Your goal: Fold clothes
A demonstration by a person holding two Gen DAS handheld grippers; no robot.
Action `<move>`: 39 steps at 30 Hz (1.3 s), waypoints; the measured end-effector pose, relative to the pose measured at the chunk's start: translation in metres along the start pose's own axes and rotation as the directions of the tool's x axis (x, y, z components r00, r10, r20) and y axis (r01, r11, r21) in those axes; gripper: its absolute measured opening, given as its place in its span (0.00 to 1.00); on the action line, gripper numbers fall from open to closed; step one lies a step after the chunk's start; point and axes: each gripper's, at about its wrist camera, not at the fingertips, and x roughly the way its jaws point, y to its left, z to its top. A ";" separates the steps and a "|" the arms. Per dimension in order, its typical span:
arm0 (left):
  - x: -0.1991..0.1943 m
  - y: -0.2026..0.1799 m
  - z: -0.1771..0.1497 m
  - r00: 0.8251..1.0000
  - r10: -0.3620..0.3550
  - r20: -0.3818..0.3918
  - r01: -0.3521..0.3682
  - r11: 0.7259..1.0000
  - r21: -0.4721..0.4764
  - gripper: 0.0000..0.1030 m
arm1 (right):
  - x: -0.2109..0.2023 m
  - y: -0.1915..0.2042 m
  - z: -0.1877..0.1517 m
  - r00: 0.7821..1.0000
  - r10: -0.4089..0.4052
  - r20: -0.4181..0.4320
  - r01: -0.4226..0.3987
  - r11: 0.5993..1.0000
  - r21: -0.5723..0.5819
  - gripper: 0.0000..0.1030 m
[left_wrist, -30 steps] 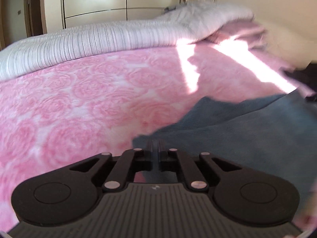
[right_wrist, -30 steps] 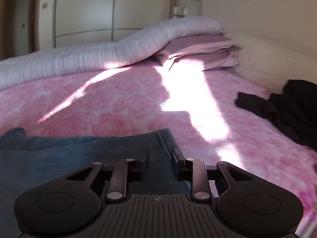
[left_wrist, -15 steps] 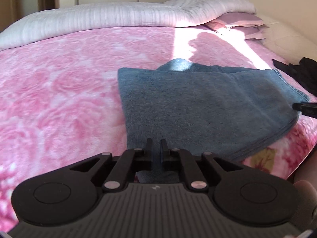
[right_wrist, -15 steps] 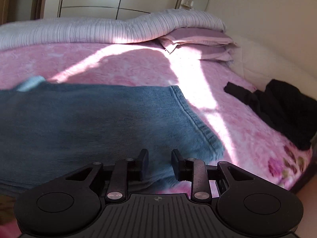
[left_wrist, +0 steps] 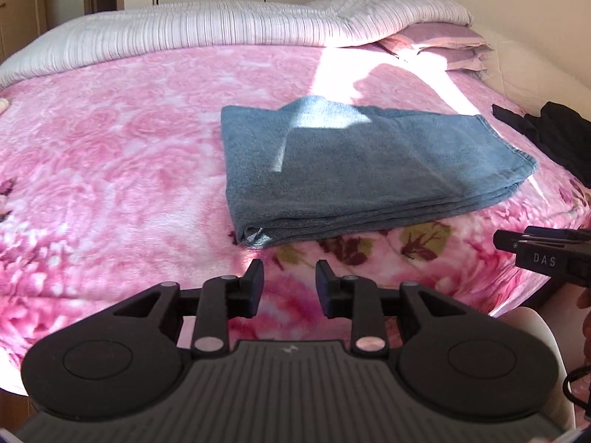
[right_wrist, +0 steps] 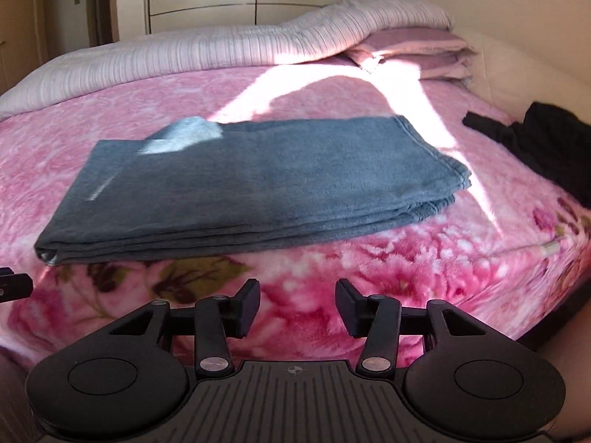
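A blue denim garment (left_wrist: pixel 354 170) lies folded in several flat layers on the pink floral blanket (left_wrist: pixel 110 170), near the bed's front edge. In the right wrist view the same folded garment (right_wrist: pixel 251 188) fills the middle. My left gripper (left_wrist: pixel 290 282) hangs just short of the garment's near left corner, its jaws opening with nothing between them. My right gripper (right_wrist: pixel 297 304) sits back from the garment's front fold, jaws opening wide and empty. The right gripper's tip (left_wrist: pixel 543 254) shows at the right edge of the left wrist view.
A black garment (right_wrist: pixel 543 144) lies crumpled at the bed's right side. A striped white duvet (left_wrist: pixel 221 33) is rolled along the far edge, with mauve pillows (right_wrist: pixel 413 51) beside it. Wardrobe doors stand behind the bed. The blanket drops over the front edge below the grippers.
Both grippers have let go of the denim and pulled back toward the bed's front edge. Their jaws have spread. The garment now lies folded and flat.
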 end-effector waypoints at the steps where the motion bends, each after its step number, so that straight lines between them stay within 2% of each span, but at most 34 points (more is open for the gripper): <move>1: -0.005 -0.001 -0.001 1.000 0.002 0.007 -0.002 1.000 0.000 0.26 | -0.006 0.003 -0.001 1.000 0.002 0.010 -0.002 1.000 -0.008 0.48; 10: -0.042 -0.008 -0.012 0.998 0.021 0.054 -0.021 1.000 0.014 0.28 | -0.043 0.004 -0.005 0.996 0.037 0.084 -0.036 0.999 -0.017 0.48; 21: -0.062 -0.018 -0.018 0.997 0.025 0.075 -0.029 0.999 0.046 0.28 | -0.068 -0.001 -0.010 0.990 0.065 0.128 -0.065 0.998 -0.004 0.49; 30: -0.048 -0.014 -0.019 0.999 0.035 0.037 -0.037 0.998 0.046 0.28 | -0.061 0.001 -0.011 0.991 0.079 0.111 -0.079 0.997 -0.005 0.49; 39: -0.014 -0.009 -0.018 0.999 0.031 -0.033 -0.029 0.999 0.040 0.28 | -0.027 -0.001 -0.015 0.996 0.079 0.048 -0.079 0.997 0.011 0.49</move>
